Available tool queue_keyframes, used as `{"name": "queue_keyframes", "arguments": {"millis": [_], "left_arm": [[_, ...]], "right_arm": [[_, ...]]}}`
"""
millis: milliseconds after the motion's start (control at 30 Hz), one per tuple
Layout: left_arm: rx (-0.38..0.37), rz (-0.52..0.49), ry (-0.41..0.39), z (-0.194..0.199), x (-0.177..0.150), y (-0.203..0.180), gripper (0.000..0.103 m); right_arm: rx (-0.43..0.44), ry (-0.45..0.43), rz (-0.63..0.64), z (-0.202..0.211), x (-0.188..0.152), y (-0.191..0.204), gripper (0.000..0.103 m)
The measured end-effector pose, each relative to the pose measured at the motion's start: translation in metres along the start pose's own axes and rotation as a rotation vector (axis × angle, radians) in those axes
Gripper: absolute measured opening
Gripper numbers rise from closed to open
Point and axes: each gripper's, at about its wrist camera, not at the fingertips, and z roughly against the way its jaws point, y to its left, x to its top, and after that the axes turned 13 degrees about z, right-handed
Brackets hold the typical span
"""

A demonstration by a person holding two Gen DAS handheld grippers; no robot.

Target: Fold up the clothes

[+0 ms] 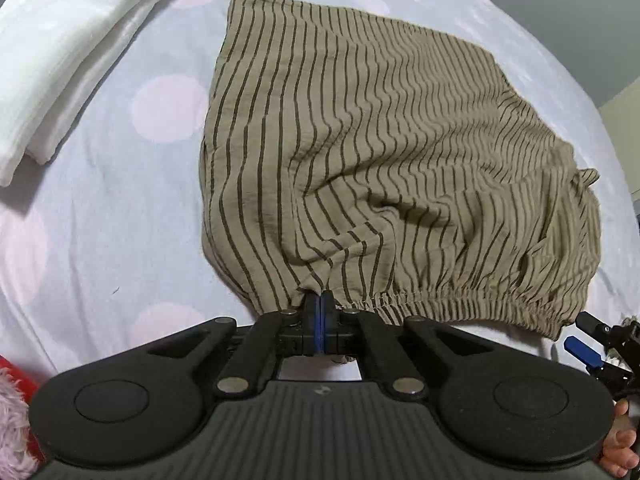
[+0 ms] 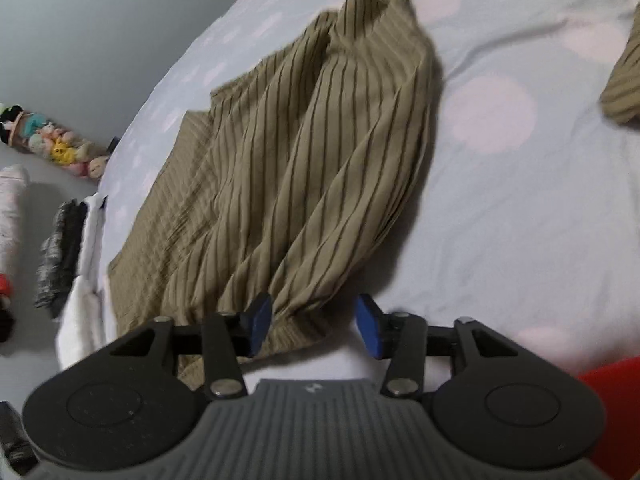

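A tan garment with dark stripes [image 1: 380,148] lies on the pale dotted bedsheet [image 1: 120,208], its elastic waistband toward me. My left gripper [image 1: 321,304] is shut on the waistband's left end, fabric bunched at the pads. My right gripper shows at the right edge of the left wrist view [image 1: 580,336], open beside the waistband's right corner. In the right wrist view the garment [image 2: 304,160] lies in long folds, and my right gripper [image 2: 316,324] is open, the garment's near edge lying between the blue pads [image 2: 260,320].
A folded white cloth [image 1: 64,52] lies at the far left of the bed. Another striped tan piece [image 2: 624,80] lies at the right. Small toys [image 2: 56,144] and grey and white clothes [image 2: 64,256] lie off the bed's left side. Red fabric [image 2: 616,408] is at lower right.
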Motion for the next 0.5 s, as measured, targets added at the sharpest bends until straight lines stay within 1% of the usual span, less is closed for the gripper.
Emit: {"name": "queue_keyframes", "arguments": {"millis": [133,167,200,233,267,300,333,400,500], "left_arm": [[0.014,0.008,0.012,-0.004,0.000,0.002,0.000],[0.018,0.010,0.014,-0.005,0.000,0.002,0.000],[0.019,0.010,0.017,-0.005,0.000,0.002,0.000],[0.021,0.010,0.020,-0.006,0.001,0.002,0.000],[0.020,0.010,0.022,-0.007,0.001,0.002,0.000],[0.015,0.011,0.025,-0.008,0.000,0.001,0.000],[0.010,0.012,0.028,-0.008,0.000,0.001,0.000],[-0.001,0.005,0.030,-0.006,-0.001,-0.001,0.000],[-0.034,-0.016,0.060,0.000,-0.007,-0.007,0.000]], "right_arm": [[0.006,0.051,-0.023,-0.019,0.005,-0.001,0.052],[0.011,0.063,-0.024,-0.024,0.007,0.000,0.050],[0.024,0.075,-0.024,-0.028,0.008,0.000,0.045],[0.037,0.086,-0.024,-0.032,0.009,0.001,0.042],[0.041,0.083,-0.012,-0.032,0.009,0.003,0.032],[0.045,0.080,0.000,-0.033,0.009,0.005,0.020],[0.049,0.076,0.012,-0.033,0.008,0.007,0.013],[0.055,0.040,0.050,-0.022,0.007,0.014,0.010],[0.032,0.026,0.051,0.000,0.006,0.021,0.009]]}}
